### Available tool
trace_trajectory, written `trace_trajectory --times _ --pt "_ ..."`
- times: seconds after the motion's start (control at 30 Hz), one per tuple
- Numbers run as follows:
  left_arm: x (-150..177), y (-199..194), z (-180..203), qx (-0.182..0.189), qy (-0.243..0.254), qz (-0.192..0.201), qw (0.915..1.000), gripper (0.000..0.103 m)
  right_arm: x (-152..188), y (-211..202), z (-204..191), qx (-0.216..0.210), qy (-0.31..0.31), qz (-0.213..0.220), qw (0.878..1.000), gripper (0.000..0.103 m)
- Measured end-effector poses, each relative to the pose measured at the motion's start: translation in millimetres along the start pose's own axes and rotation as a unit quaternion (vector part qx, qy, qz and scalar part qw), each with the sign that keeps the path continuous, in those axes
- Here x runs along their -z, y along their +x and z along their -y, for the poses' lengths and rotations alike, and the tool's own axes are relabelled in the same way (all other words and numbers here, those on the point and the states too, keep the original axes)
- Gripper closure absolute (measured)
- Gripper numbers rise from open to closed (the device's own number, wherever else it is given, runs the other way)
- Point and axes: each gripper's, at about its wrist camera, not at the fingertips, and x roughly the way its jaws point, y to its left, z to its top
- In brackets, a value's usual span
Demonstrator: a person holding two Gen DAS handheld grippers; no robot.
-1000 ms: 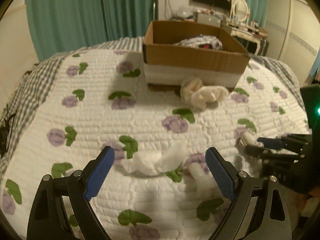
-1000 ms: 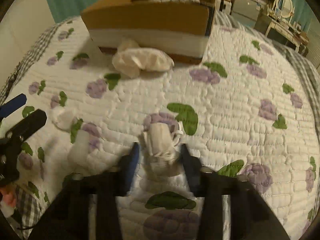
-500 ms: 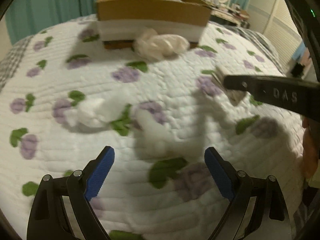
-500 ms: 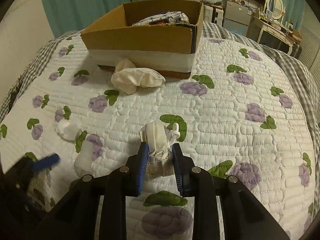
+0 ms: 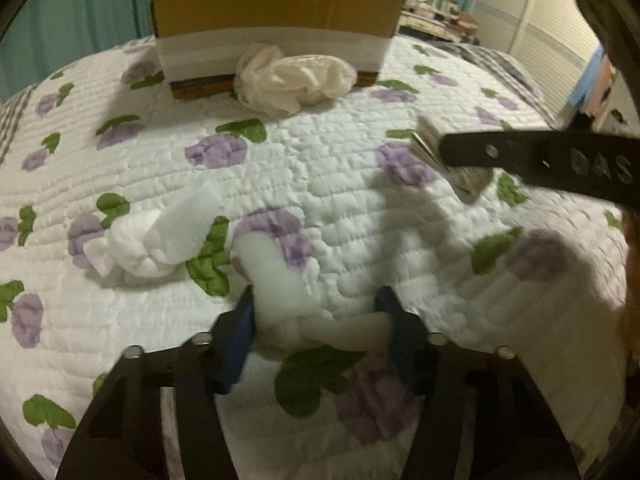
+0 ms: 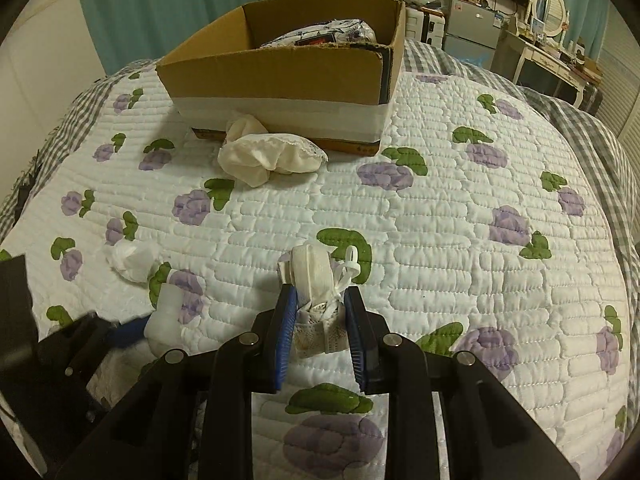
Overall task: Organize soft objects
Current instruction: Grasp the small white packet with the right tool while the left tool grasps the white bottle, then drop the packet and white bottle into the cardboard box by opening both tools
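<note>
Two pickups are being made at once: a rolled white sock (image 5: 280,284) on the near quilt (image 5: 360,216) is being straddled by the left gripper (image 5: 316,320), not yet clamped, while a folded white garment (image 6: 320,292) is being pinched by the right gripper (image 6: 320,320), both still needing carrying to the far cardboard box (image 6: 280,76).

A white quilt (image 6: 440,240) printed with purple flowers and green leaves covers the bed, a brown cardboard box (image 6: 280,76) with a white band sits at upper centre before teal curtains (image 6: 168,4), and black tongs (image 6: 318,320) carry blue pads.
</note>
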Motion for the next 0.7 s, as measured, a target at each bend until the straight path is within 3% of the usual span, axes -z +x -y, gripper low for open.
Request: trace_trajectory --times 0.2,0.47,0.7 --pt "0.5 -12.8 -8.5 0.002 -0.006 0.006 1.0 0.077 -0.5 -11.2 -2.2 0.004 -0.005 0.021 1.0 0.079" --pt "4.0 -28.4 -11.4 0.015 -0.004 0.016 0.9997 0.078 -0.8 -30.9 -13.1 0.011 -0.023 0.053 0.998 0.079" --pt "-13.8 -57.5 -12.6 0.018 0.002 0.054 0.9984 0.078 -5.5 -46.5 -15.5 0.004 -0.022 0.073 0.997 0.079"
